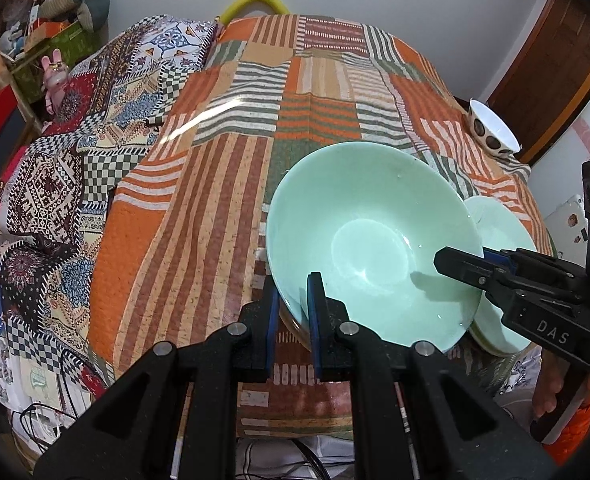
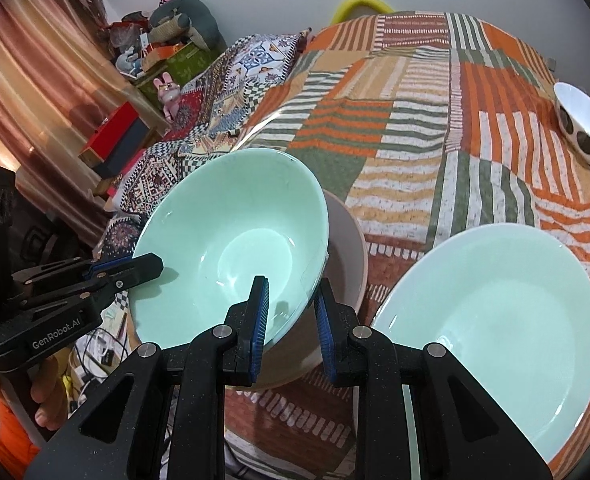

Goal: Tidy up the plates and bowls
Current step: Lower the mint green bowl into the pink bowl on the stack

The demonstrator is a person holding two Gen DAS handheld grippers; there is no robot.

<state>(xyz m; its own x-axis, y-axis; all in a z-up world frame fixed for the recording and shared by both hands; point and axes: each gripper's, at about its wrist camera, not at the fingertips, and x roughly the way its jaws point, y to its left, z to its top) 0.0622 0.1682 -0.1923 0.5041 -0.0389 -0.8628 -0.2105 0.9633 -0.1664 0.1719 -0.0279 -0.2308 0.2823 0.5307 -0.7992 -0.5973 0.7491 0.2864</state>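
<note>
A large mint-green bowl (image 1: 375,224) (image 2: 231,240) is held by both grippers just above a beige bowl (image 2: 349,248) on the patchwork-covered table. My left gripper (image 1: 294,280) (image 2: 151,266) is shut on the bowl's near-left rim. At the opposite rim, my right gripper (image 2: 292,282) (image 1: 455,262) is shut on it too. The green bowl tilts and hides most of the beige bowl. A mint-green plate (image 2: 495,320) (image 1: 503,232) lies flat just to the right. At the far right edge stands a white bowl with brown dots (image 1: 491,128) (image 2: 583,128).
A striped orange, green and brown cloth (image 1: 255,128) covers the table. A patterned quilt (image 1: 75,160) is heaped along the left side. Boxes and stuffed toys (image 1: 63,4) crowd the far left corner. Cables (image 1: 43,420) lie below the near edge.
</note>
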